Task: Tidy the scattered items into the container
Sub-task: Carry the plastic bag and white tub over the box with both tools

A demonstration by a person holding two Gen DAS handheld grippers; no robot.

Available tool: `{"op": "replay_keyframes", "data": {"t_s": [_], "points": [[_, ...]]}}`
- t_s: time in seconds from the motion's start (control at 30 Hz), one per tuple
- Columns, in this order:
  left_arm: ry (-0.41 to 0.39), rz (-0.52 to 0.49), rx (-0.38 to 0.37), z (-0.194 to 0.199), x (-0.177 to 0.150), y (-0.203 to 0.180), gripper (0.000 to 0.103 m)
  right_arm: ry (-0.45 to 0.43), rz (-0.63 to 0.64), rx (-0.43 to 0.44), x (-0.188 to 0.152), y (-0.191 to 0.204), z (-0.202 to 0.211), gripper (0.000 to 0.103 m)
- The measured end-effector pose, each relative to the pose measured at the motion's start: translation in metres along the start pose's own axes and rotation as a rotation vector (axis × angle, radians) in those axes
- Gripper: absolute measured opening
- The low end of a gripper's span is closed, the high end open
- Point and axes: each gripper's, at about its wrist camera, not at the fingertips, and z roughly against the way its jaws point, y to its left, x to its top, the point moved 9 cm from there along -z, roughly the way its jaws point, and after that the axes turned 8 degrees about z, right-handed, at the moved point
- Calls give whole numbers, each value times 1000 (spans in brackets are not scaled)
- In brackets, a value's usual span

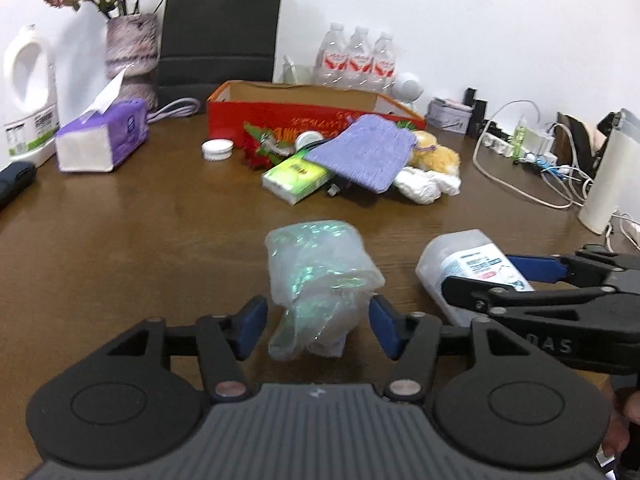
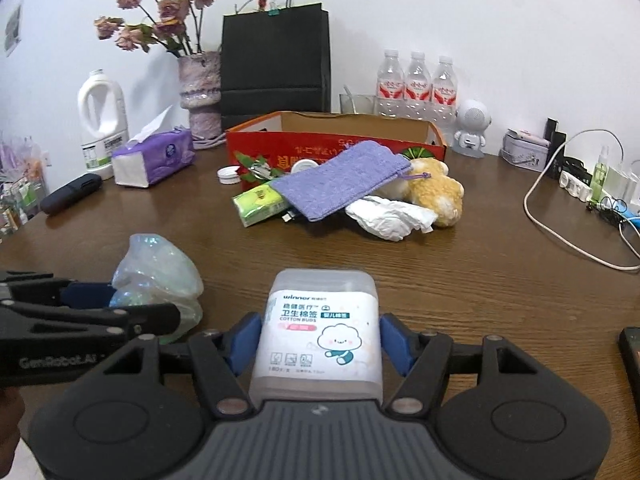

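Note:
A crumpled clear plastic bag (image 1: 316, 276) lies on the brown table between the blue pads of my left gripper (image 1: 318, 328), which stands open around it; the left pad is a little apart from the plastic. My right gripper (image 2: 319, 340) is shut on a translucent cotton bud box (image 2: 320, 320), both pads against its sides. The two grippers sit side by side, the box (image 1: 452, 264) just right of the bag (image 2: 156, 272). Farther back stands the open red cardboard box (image 1: 280, 114) (image 2: 256, 136). In front of it lie a purple pouch (image 2: 340, 180), a green tissue pack (image 2: 260, 204), a yellow plush toy (image 2: 436, 196), crumpled white paper (image 2: 388, 216) and a white lid (image 2: 229, 176).
Along the back wall stand a white jug (image 1: 28, 92), a purple tissue pack (image 1: 100, 140), a vase (image 2: 200, 92), a black paper bag (image 2: 276, 64) and three water bottles (image 2: 416, 80). Cables and a power strip (image 1: 520, 152) fill the right side. A black case (image 2: 70, 194) lies left.

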Motion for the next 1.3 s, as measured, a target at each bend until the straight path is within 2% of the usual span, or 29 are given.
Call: {"op": "replay_keyframes", "data": {"t_s": [0.03,0.07,0.1,0.13,0.2,0.4,0.5,0.63,0.77,0.9,1.03,1.1,1.17,1.3], "points": [[4,4,11,-2,1,1,60,-4,3,1,1,1,0,71],[0,2,17,-4,3,1,54,-9,4,4,2,2,0,72],[-9,-6,25,-5,4,0,35,-12,5,6,2,2,0,72],[-14,-16,35,-6,5,0,25,-6,8,7,2,2,-2,70],[-26,-23,20,-6,6,-2,16,12,16,8,1,2,-5,65],[-80,-24,-21,1,22,-7,14,14,21,44,5,4,-9,64],[-106,-13,-16,3,41,-7,14,-40,7,58,18,1,-1,64],[-127,36,-48,-2,70,-5,13,-129,-7,53,44,-11,10,64],[-160,33,-74,-16,110,-5,13,-179,-41,25,75,-37,9,64],[-204,13,-88,-44,175,-3,13,-215,-83,18,123,-71,-6,64],[-247,-24,-57,-89,244,-5,13,-231,-87,23,192,-100,-47,64],[-212,-6,-68,-127,273,-5,13,-209,-100,48,226,-112,-85,64],[-169,4,-30,-170,293,-1,13,-151,-104,66,252,-121,-130,64],[-90,-54,30,-243,318,5,15,-11,-92,5,283,-138,-225,64]]}}
